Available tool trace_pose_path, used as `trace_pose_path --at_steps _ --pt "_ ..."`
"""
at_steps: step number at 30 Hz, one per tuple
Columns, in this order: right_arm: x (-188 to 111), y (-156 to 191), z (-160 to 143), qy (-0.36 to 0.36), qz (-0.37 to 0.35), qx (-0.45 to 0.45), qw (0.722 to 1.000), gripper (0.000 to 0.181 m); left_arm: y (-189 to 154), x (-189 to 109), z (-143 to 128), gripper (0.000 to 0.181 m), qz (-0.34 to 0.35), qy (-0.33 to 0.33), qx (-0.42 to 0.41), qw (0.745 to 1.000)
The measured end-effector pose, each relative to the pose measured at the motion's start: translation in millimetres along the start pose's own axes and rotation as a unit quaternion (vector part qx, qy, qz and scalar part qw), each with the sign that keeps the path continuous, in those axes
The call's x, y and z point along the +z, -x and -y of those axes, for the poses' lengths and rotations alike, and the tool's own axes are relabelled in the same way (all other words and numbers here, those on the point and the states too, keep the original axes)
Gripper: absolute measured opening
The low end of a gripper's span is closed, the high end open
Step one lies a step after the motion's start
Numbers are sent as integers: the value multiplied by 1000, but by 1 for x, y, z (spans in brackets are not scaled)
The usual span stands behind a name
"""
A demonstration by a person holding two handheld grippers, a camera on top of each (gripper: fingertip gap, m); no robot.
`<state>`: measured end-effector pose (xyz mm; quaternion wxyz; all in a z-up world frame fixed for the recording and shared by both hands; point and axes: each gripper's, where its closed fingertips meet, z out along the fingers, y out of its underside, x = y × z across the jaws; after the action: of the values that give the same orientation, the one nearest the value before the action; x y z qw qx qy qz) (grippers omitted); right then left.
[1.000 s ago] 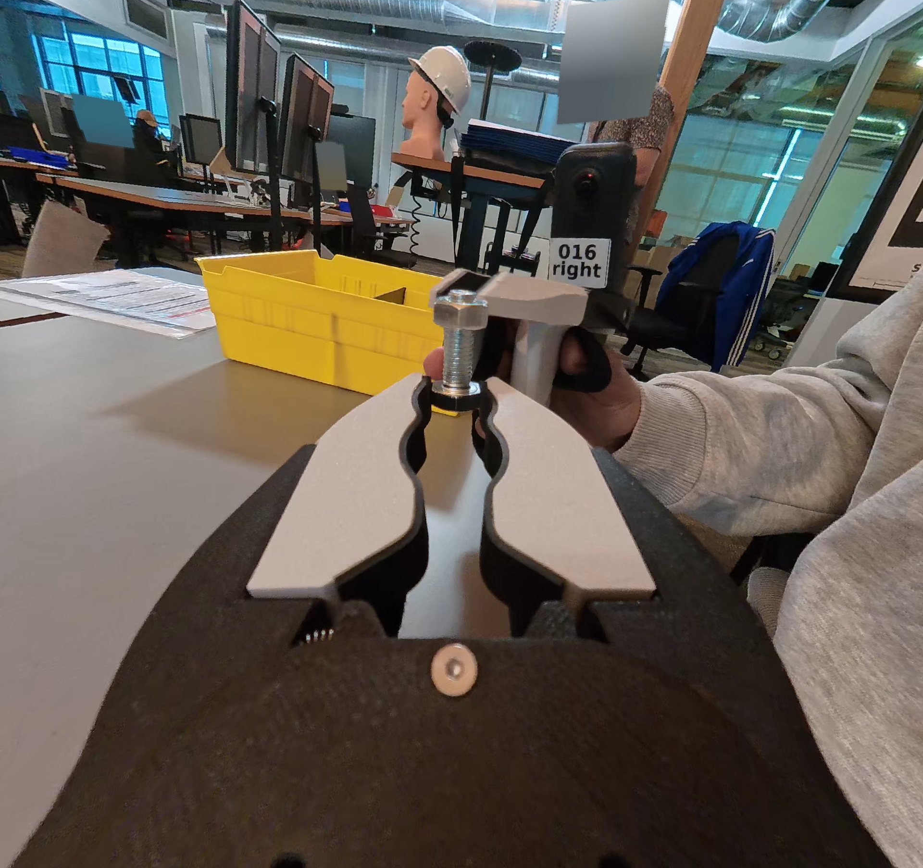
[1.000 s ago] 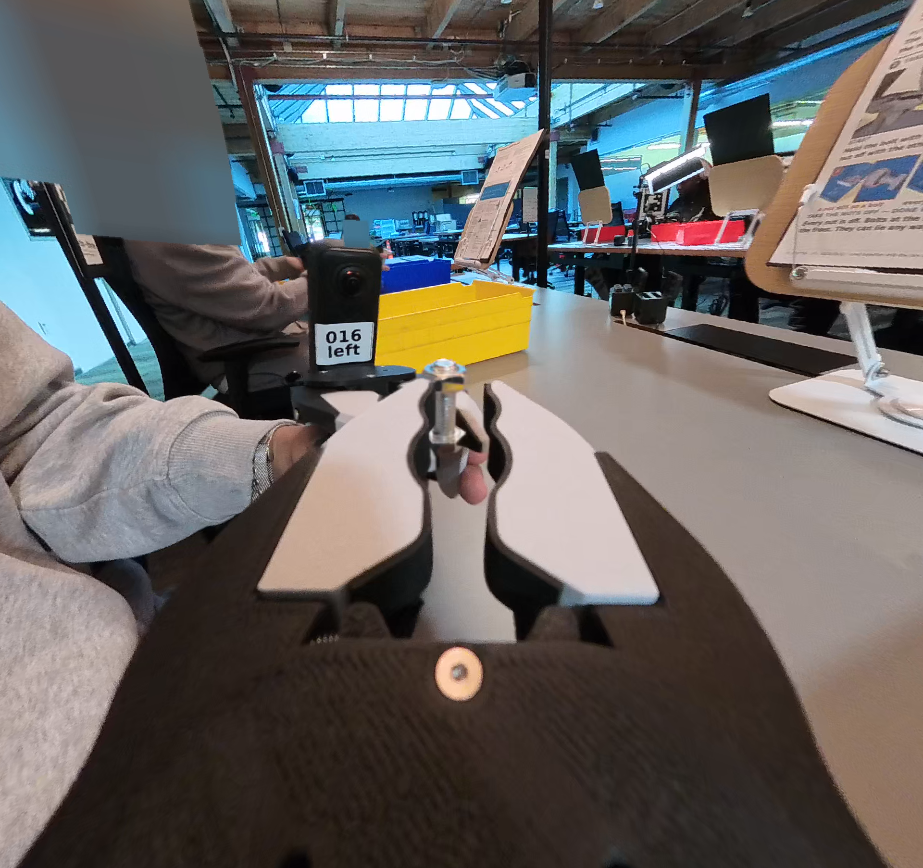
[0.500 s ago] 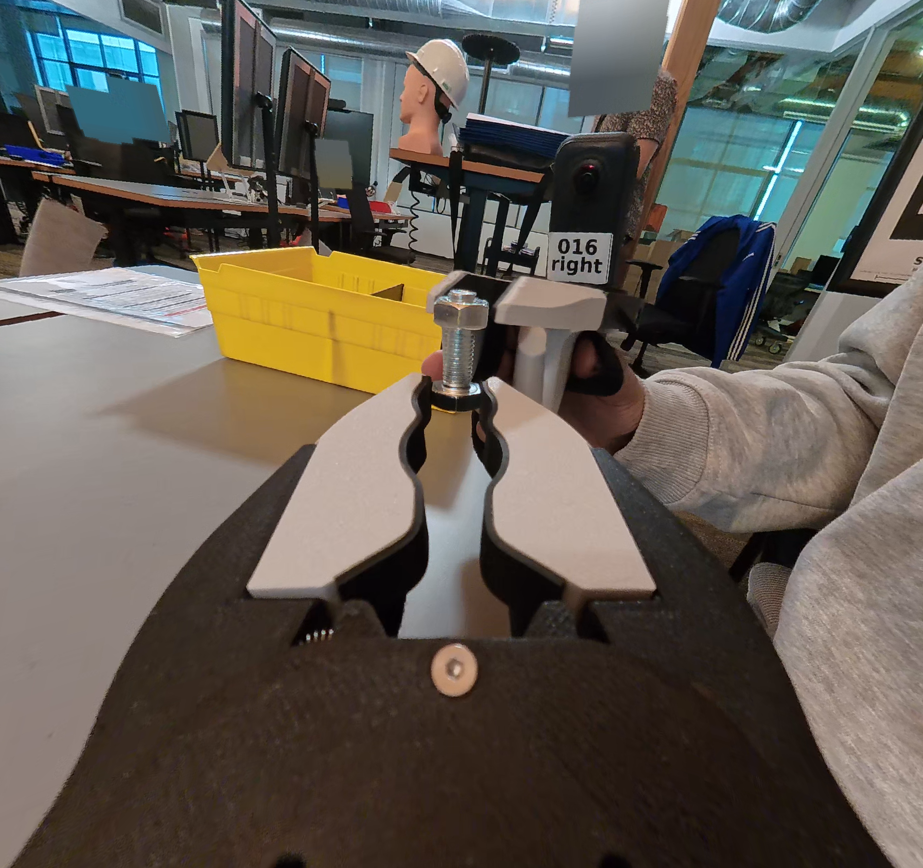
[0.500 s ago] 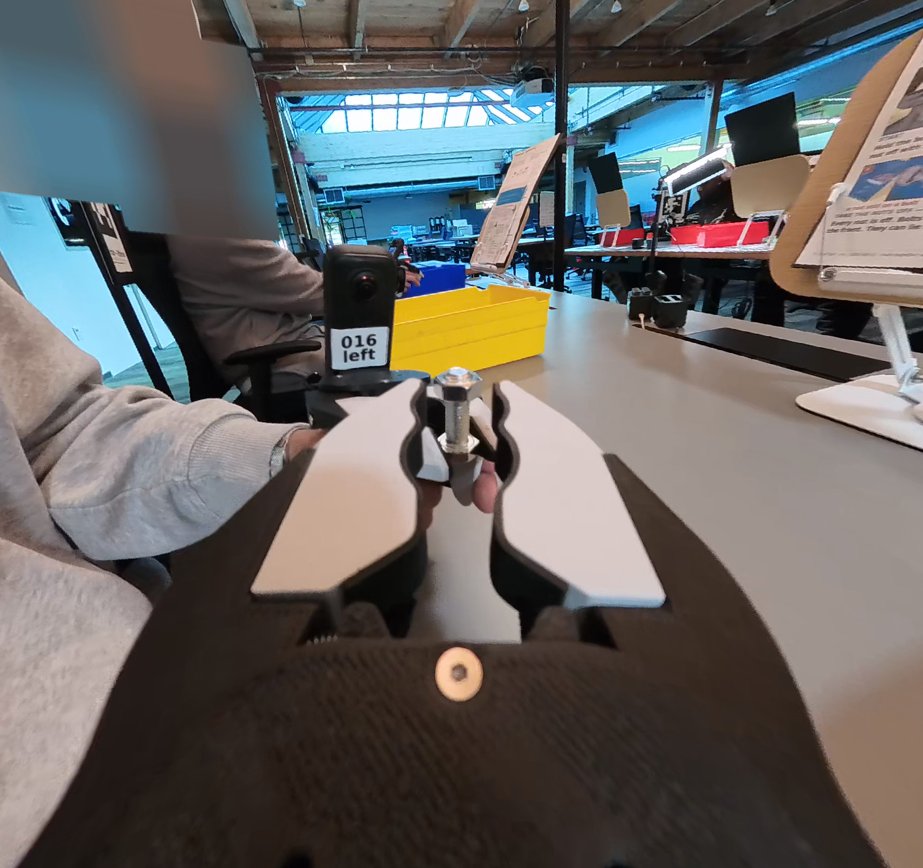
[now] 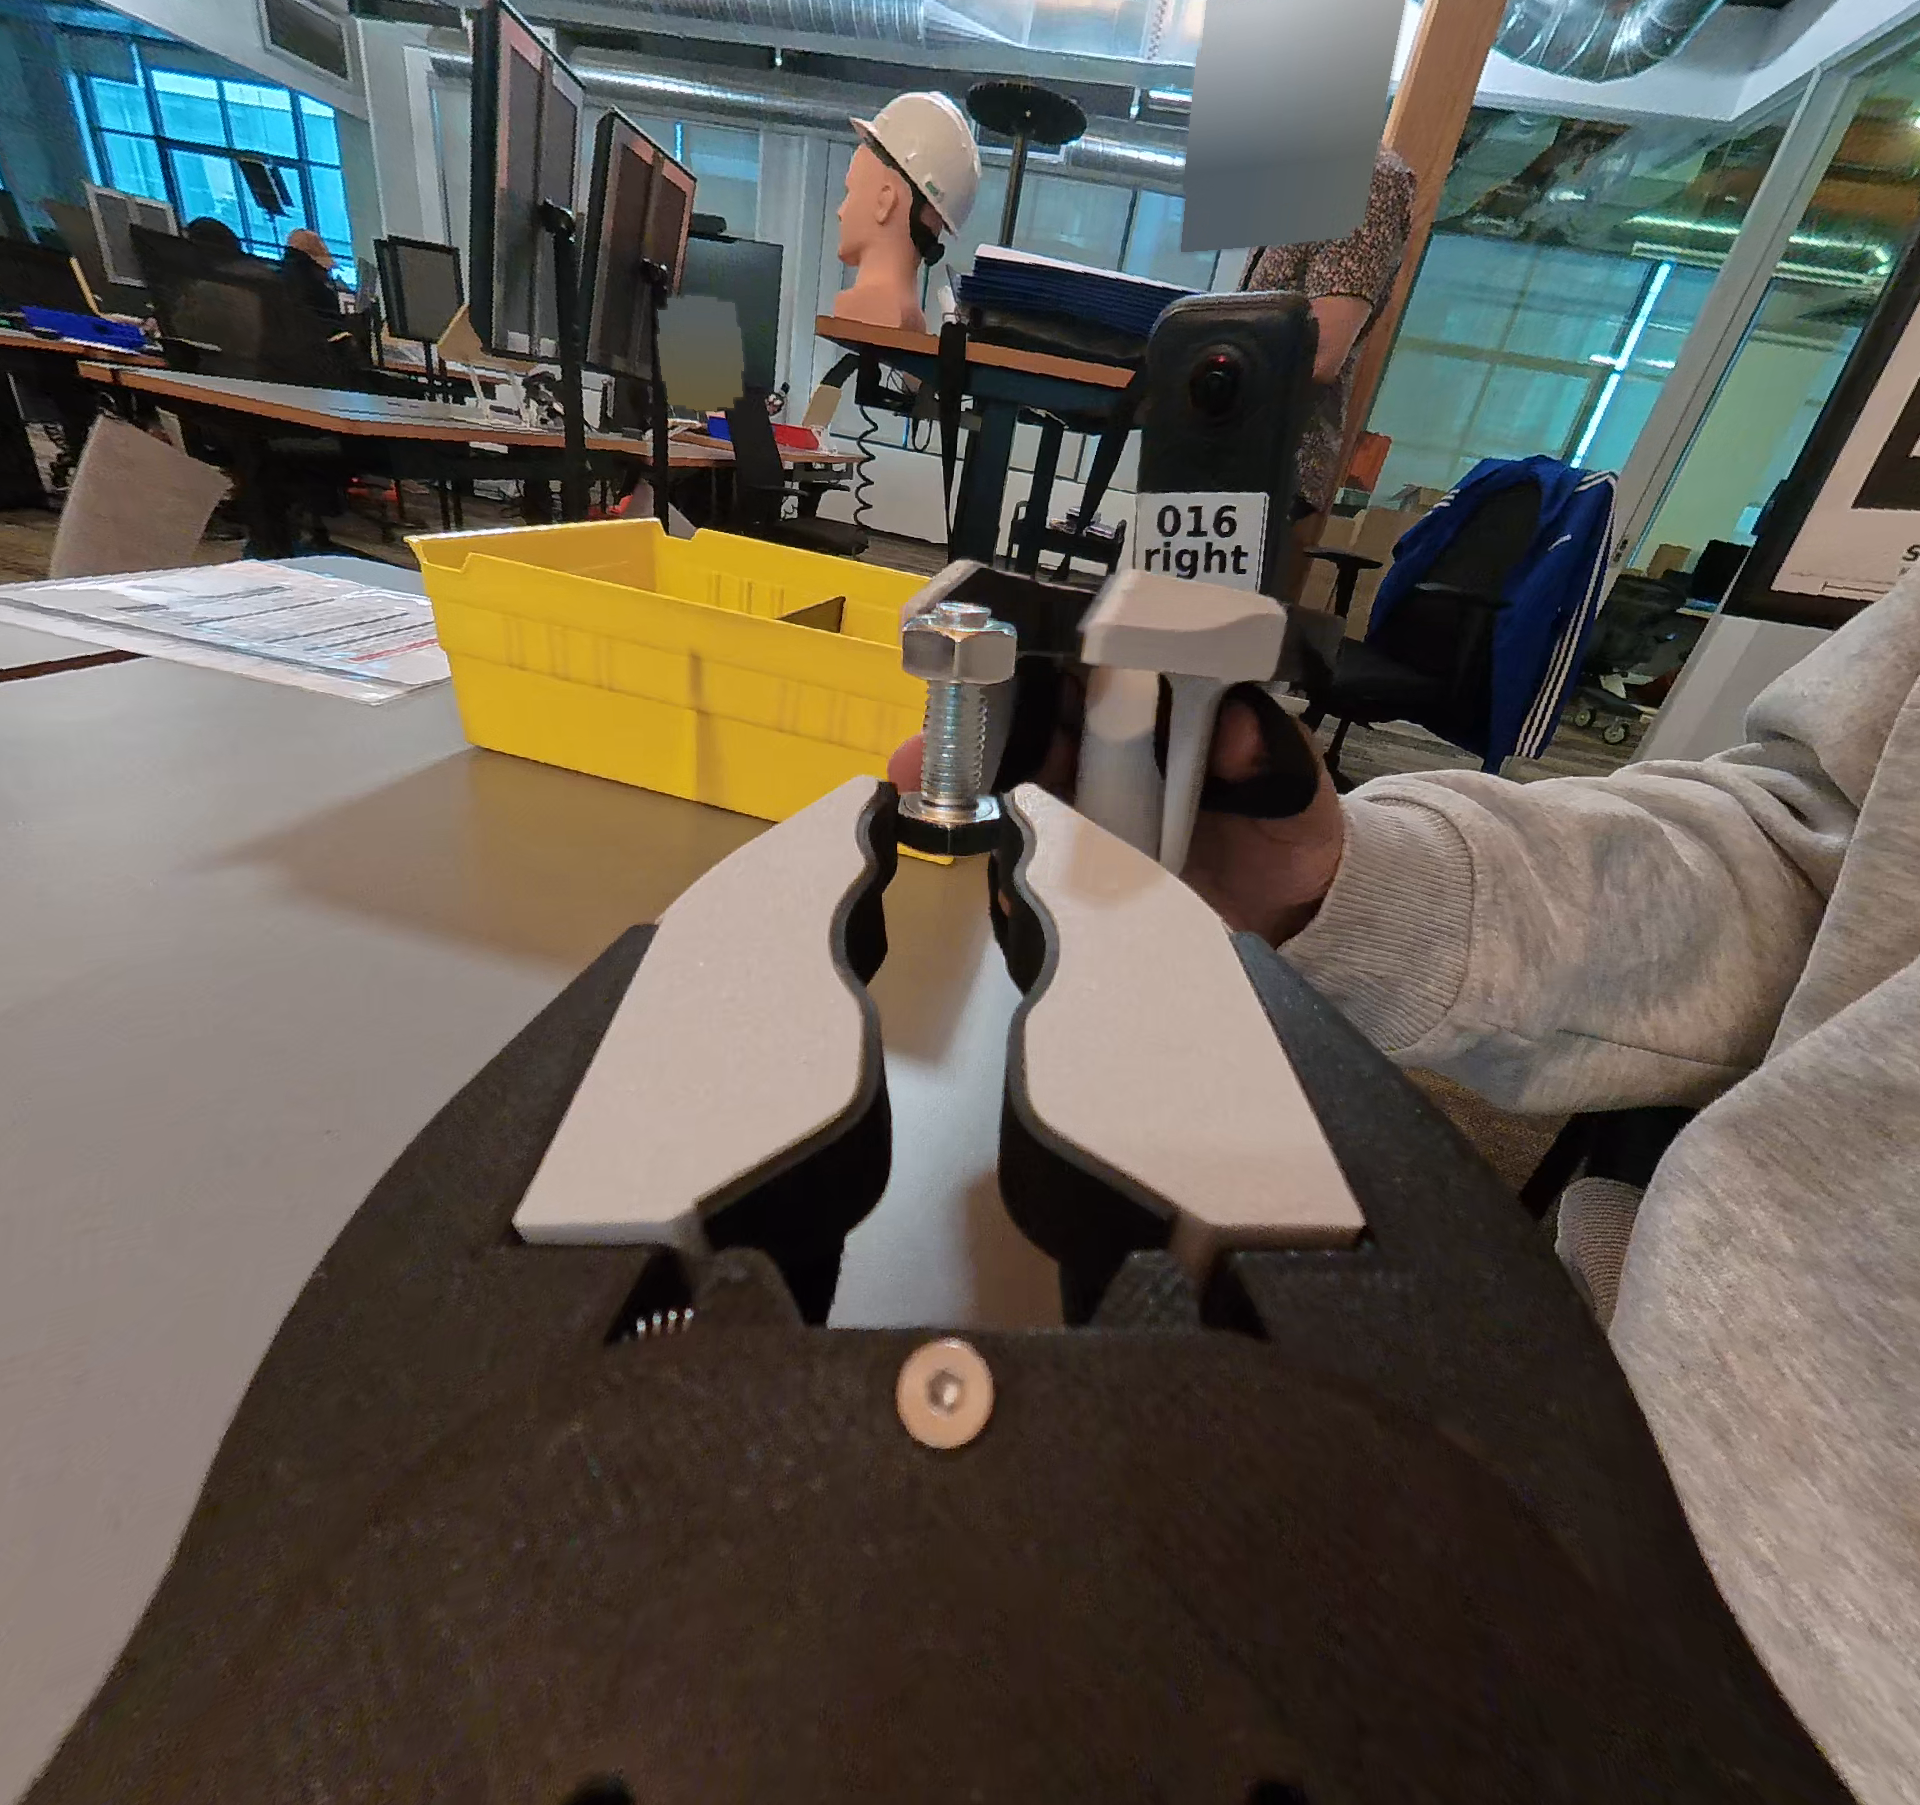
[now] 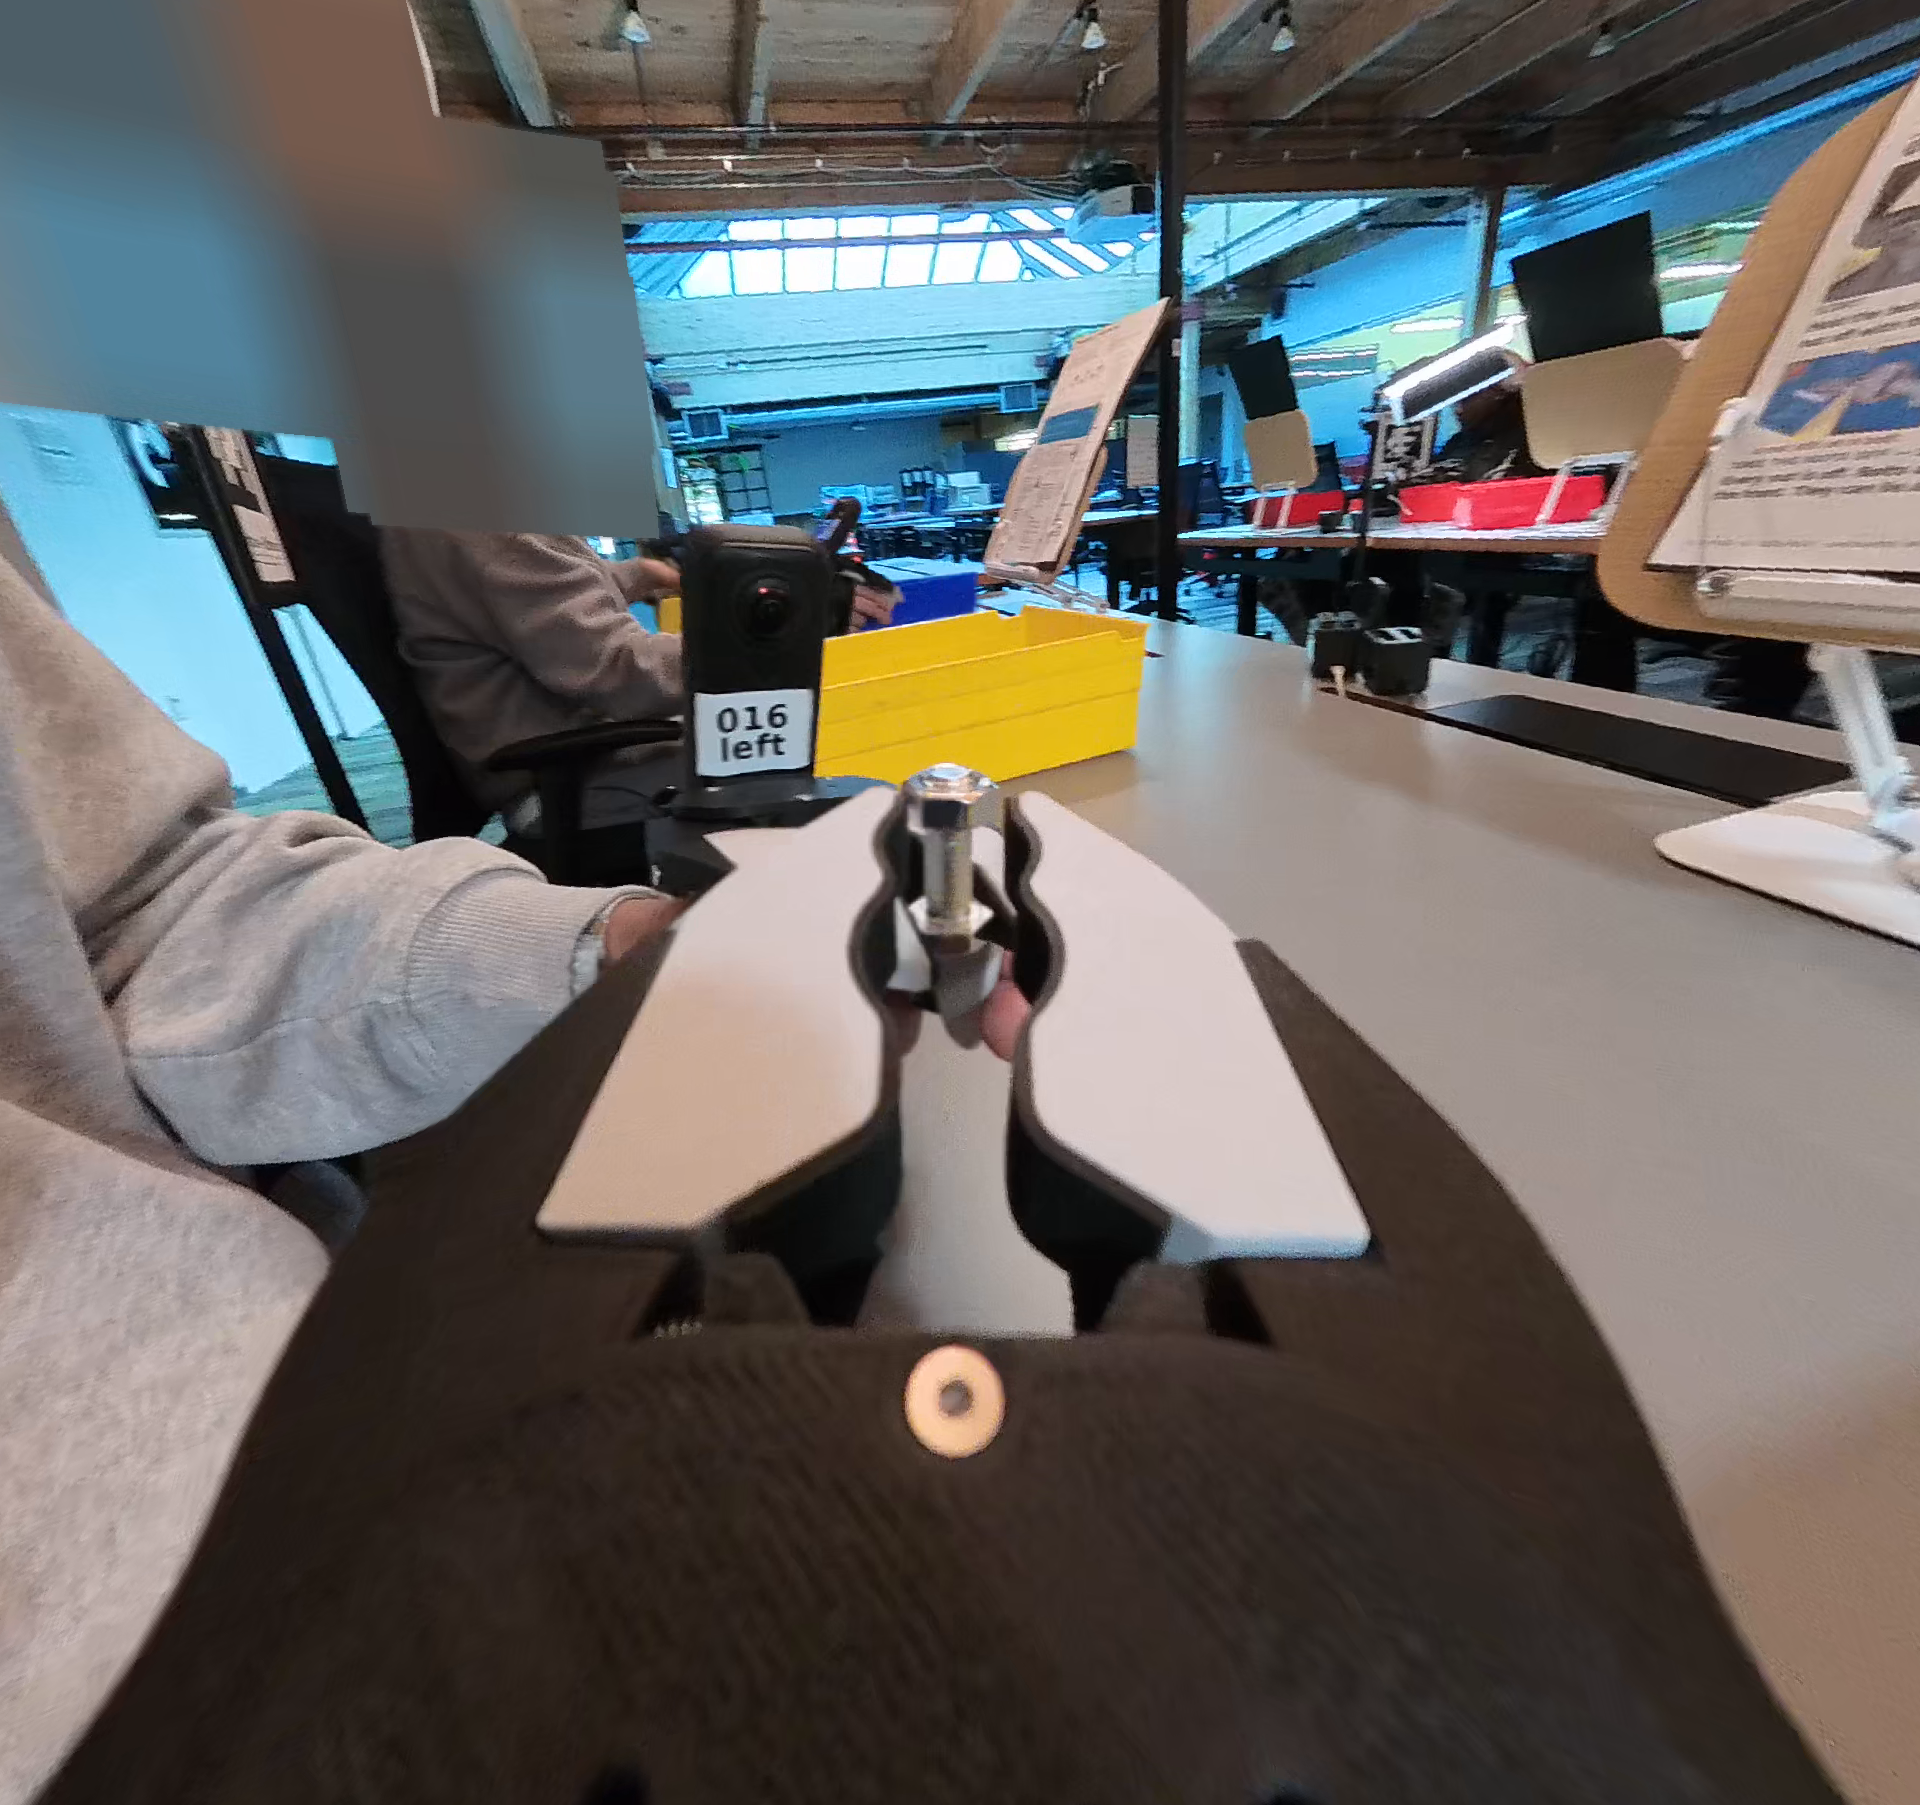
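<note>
A silver hex bolt [image 5: 956, 716] stands upright, head up, with a nut [image 5: 948, 810] low on its thread. My left gripper [image 5: 940, 812] is shut on the nut and holds it above the grey table [image 5: 260, 924]. My right gripper [image 6: 943, 810] faces it from the other side, jaws a narrow gap apart around the bolt head [image 6: 943, 805]. The shaft and nut [image 6: 948, 919] show between its fingers. One of its fingers [image 5: 1184, 628] shows just right of the bolt head in the left wrist view. Hands in grey sleeves [image 5: 1558, 924] hold both grippers.
A yellow bin [image 5: 644, 675] stands on the table just beyond the grippers, and it also shows in the right wrist view [image 6: 977, 685]. A laminated sheet [image 5: 239, 623] lies far left. A document stand [image 6: 1818, 405] and a black mat [image 6: 1621, 747] are to the right.
The bolt and nut stay in my left gripper. My right gripper has shifted a little about the bolt head; its near finger now shows farther right of the head.
</note>
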<state>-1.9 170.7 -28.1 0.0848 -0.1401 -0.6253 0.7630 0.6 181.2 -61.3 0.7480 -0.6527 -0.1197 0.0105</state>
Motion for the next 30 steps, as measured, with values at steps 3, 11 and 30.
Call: trace_pose_path --at_steps 3,11,30 --pt "3 3 -2 5 7 8 1000 27 -1 0 0 18 -1 0 0 1000" --pt "2 -1 -3 10 -13 -19 1000 9 0 0 1 18 -2 -1 -1 1000" --pt "3 2 -2 8 -13 -15 1000 12 -1 1 0 18 -2 1 -1 1000"
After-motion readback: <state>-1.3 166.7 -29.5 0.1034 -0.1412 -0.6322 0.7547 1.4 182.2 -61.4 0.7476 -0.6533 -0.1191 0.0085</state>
